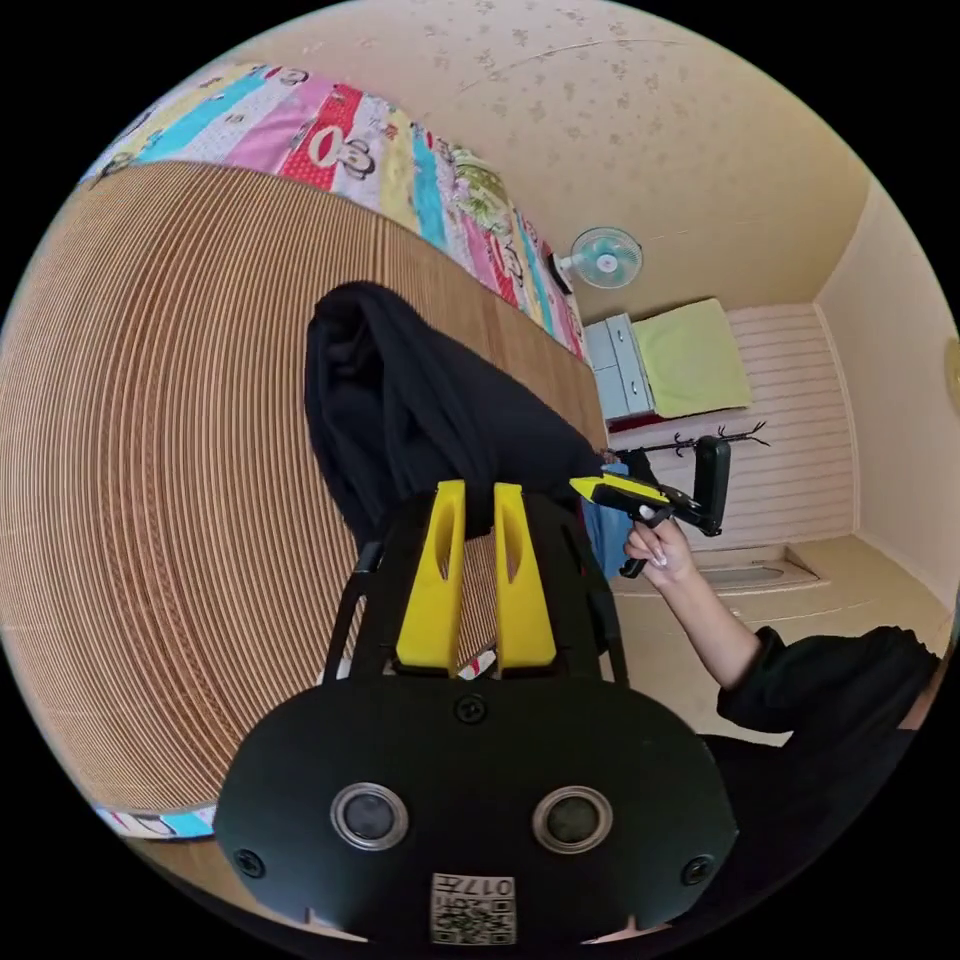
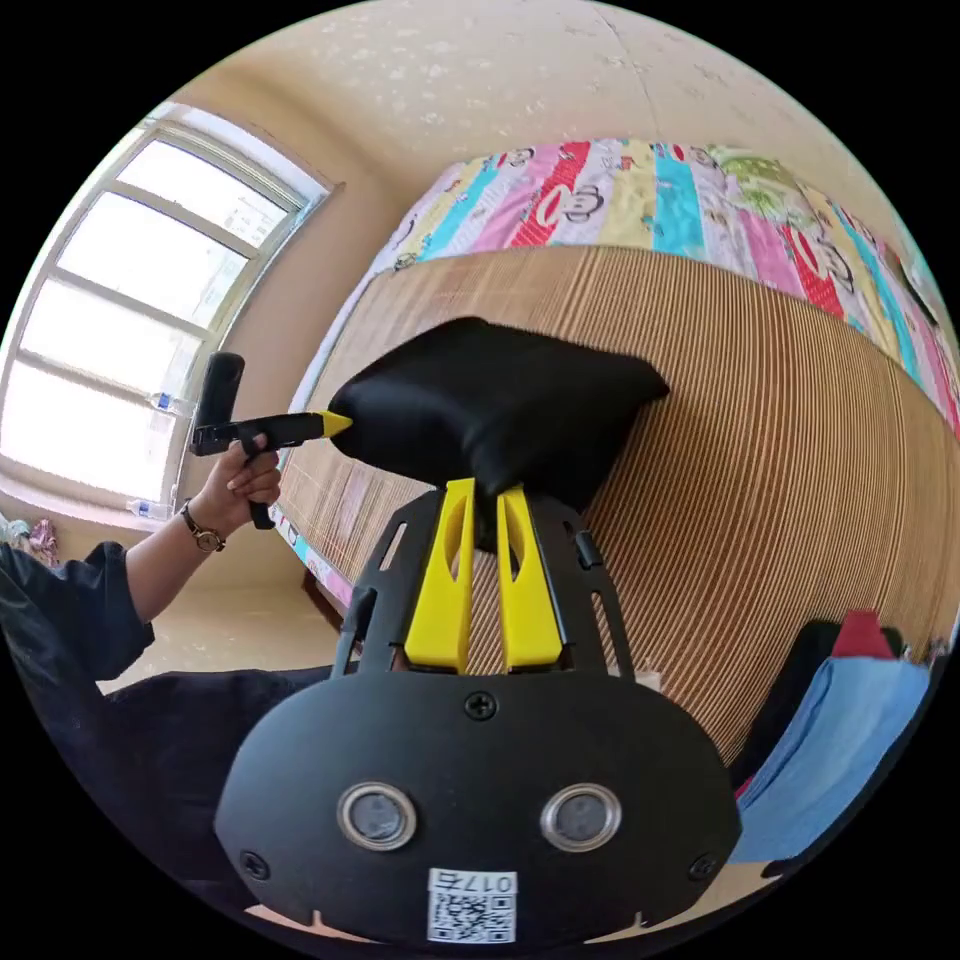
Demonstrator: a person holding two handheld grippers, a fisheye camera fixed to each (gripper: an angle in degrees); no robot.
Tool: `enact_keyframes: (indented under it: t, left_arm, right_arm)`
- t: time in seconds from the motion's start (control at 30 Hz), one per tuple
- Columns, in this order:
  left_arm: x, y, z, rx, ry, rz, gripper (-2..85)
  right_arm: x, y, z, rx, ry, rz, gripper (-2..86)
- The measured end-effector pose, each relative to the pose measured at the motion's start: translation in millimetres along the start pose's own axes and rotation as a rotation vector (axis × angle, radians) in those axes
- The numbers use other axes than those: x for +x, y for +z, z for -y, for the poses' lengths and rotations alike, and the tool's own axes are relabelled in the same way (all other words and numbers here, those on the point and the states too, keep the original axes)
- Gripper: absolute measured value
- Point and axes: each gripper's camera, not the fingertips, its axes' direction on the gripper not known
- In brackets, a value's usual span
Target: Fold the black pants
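Observation:
The black pants [image 1: 410, 420] hang bunched above a slatted bamboo mat [image 1: 160, 480]. My left gripper [image 1: 478, 495] is shut on one edge of them, its yellow jaws close together with cloth pinched between. In the left gripper view the right gripper [image 1: 590, 487], held in a hand, grips the other edge. In the right gripper view the pants [image 2: 500, 400] stretch between my right gripper [image 2: 485, 495], shut on the cloth, and the left gripper [image 2: 335, 425], whose yellow tip meets the cloth's far corner.
A colourful patterned sheet [image 2: 650, 195] borders the bamboo mat [image 2: 780, 420]. Blue, red and dark clothes [image 2: 850, 730] lie piled at the mat's edge. A window [image 2: 120, 330], a wall fan [image 1: 605, 258] and a cabinet with a green cloth [image 1: 690, 360] stand around the room.

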Motion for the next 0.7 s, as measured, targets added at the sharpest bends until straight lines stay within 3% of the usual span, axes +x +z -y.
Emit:
enact_keyframes:
  t: [0.13, 0.23, 0.43, 0.7]
  left_arm:
    - [-43.8, 38.4, -37.4, -0.096, -0.179, -0.005, 6.7]
    - [-56.0, 31.7, -34.3, -0.007, -0.218, -0.084, 8.2]
    - [-49.4, 23.6, 79.3, 0.113, -0.125, -0.110, 12.7]
    - [-75.4, 110.4, 198.5, -0.060, -0.133, -0.008, 11.0]
  right_arm:
    - [46.1, 86.4, -79.3, -0.192, 0.254, -0.007, 3.7]
    - [74.0, 93.6, -97.9, -0.138, 0.357, 0.109, 6.5]
    - [126.0, 85.5, -9.7, 0.088, 0.393, 0.274, 12.9]
    - [127.7, 178.1, 114.9, -0.117, 0.275, 0.163, 13.9]
